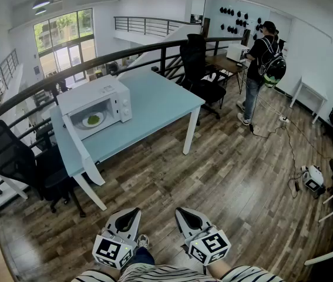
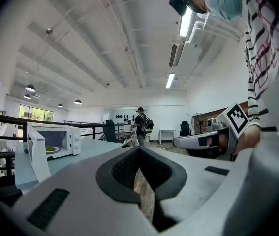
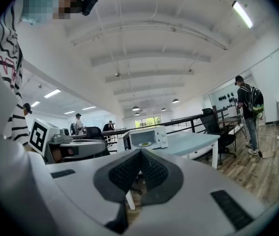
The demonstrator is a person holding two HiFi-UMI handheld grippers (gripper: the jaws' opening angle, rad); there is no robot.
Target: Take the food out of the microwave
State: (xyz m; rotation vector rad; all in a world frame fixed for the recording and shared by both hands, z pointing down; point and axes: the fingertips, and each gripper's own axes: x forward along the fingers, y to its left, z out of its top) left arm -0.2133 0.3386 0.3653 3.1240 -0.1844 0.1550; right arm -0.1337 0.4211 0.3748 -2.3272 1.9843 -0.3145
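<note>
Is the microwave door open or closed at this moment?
Open: the door stands swung out from the microwave, and the plate of green food shows inside.

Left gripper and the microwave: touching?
Apart. The head view shows the left gripper low by the person, jaws together and empty, with wooden floor between it and the table carrying the microwave.

No text, brand, number or sign can be read in any view. The only printed marks are square black-and-white code patterns on the cubes of the left claw (image 1: 131, 213) and the right claw (image 1: 182, 212). These are blocks only, with no letters or digits. The control panel of the microwave (image 1: 96, 106) on the counter (image 1: 160, 101) is too small to read.
</note>
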